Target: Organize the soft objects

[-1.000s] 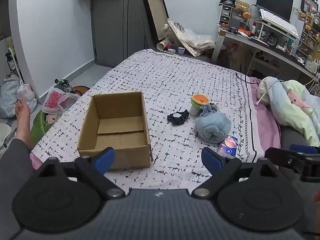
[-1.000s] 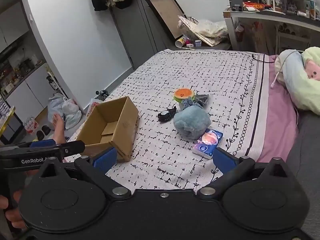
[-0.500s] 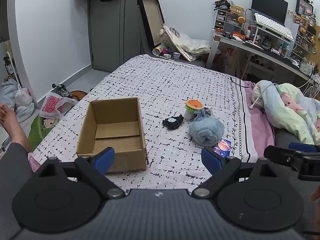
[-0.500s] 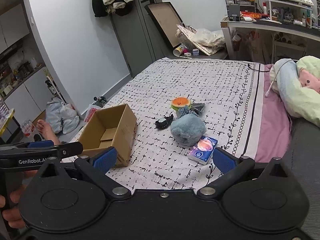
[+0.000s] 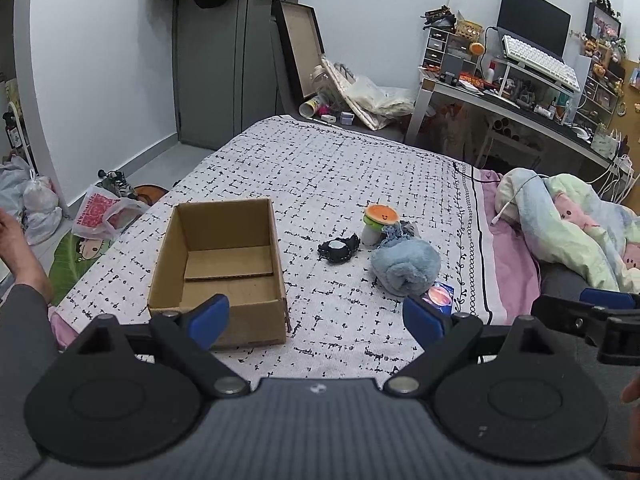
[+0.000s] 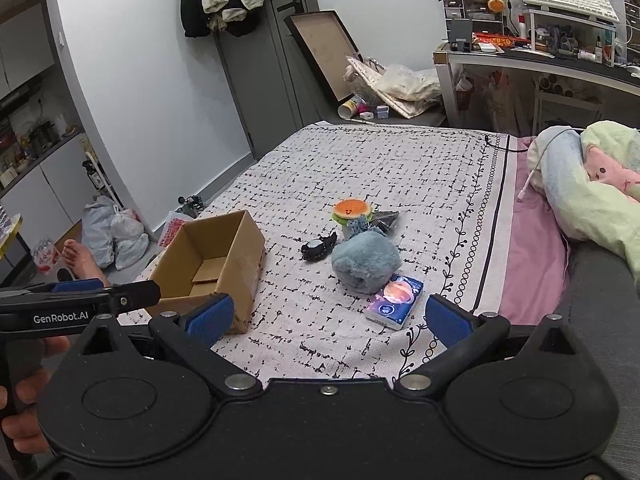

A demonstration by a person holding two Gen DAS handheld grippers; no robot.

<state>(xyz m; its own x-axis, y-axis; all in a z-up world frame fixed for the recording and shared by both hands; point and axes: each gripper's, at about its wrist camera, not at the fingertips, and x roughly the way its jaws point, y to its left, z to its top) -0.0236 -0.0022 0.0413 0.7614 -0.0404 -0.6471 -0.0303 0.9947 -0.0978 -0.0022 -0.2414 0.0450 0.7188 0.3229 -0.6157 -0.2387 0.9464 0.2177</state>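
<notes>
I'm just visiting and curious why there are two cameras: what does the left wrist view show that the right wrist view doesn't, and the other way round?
Only the left wrist view shows the black monitor on the desk, and the right gripper poking in from the side. Only the right wrist view shows the kitchen shelves at far left, and the left gripper with its GenRobot.AI label. Both show the bed, the open cardboard box, the blue fluffy plush, the orange-topped toy, the small black item and the colourful packet. Both grippers are open and empty.
</notes>
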